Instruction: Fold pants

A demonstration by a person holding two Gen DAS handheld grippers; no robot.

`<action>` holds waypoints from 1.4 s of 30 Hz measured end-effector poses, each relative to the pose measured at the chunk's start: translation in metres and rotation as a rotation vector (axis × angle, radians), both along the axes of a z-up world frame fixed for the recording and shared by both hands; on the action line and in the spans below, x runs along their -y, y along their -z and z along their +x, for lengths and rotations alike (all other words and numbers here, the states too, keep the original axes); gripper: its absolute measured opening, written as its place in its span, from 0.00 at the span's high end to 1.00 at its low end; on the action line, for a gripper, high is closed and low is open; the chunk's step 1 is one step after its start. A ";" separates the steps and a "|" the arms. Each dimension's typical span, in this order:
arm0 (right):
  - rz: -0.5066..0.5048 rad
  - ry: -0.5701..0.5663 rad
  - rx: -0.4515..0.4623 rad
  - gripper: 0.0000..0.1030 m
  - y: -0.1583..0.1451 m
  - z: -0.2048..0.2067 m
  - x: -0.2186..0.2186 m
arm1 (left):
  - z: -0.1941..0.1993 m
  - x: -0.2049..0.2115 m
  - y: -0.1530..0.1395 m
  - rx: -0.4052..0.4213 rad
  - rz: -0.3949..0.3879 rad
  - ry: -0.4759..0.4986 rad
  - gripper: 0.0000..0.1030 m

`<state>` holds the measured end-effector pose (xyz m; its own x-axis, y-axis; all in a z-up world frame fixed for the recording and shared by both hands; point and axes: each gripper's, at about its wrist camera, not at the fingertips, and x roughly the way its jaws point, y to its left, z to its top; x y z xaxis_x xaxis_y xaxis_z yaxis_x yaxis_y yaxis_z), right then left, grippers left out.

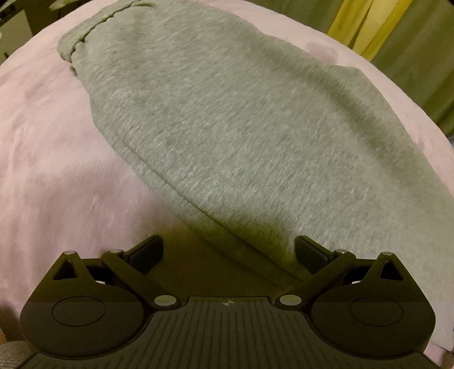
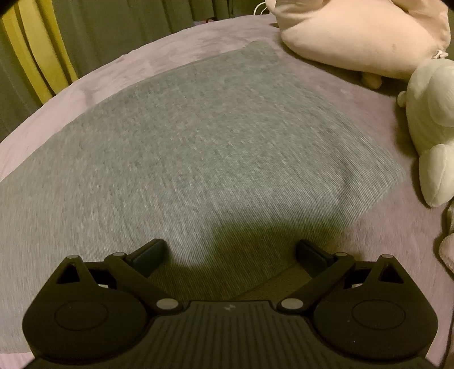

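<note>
Grey knit pants (image 1: 227, 127) lie flat on a pink bed cover (image 1: 51, 170), with the elastic waistband (image 1: 76, 42) at the far left in the left wrist view. My left gripper (image 1: 229, 249) is open and empty, just above the near seam edge of the pants. In the right wrist view the pants (image 2: 198, 142) show as a broad folded grey panel. My right gripper (image 2: 230, 251) is open and empty, over the panel's near corner. Both views are motion-blurred.
A pale pink cushion (image 2: 360, 34) and a white plush toy (image 2: 431, 127) lie on the bed cover (image 2: 383, 227) at the far right. Green and yellow curtains (image 2: 42, 51) hang behind the bed, also in the left wrist view (image 1: 369, 22).
</note>
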<state>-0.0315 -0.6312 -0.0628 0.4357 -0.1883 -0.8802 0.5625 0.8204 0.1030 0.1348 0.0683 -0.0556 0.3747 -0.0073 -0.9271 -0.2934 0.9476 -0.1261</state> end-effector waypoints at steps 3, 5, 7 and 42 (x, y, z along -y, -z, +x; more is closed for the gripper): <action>-0.002 0.002 -0.001 0.04 0.000 0.000 -0.001 | 0.000 0.003 0.000 -0.005 0.015 0.022 0.00; 0.001 -0.005 -0.002 0.04 -0.001 -0.001 0.000 | 0.000 0.005 0.000 -0.012 0.026 0.050 0.00; 0.005 -0.023 -0.006 0.04 -0.001 -0.001 0.002 | -0.001 0.004 0.000 -0.019 0.025 0.065 0.00; 0.548 0.399 0.632 0.53 0.039 -0.110 0.146 | -0.003 0.038 -0.007 0.246 0.098 0.248 0.00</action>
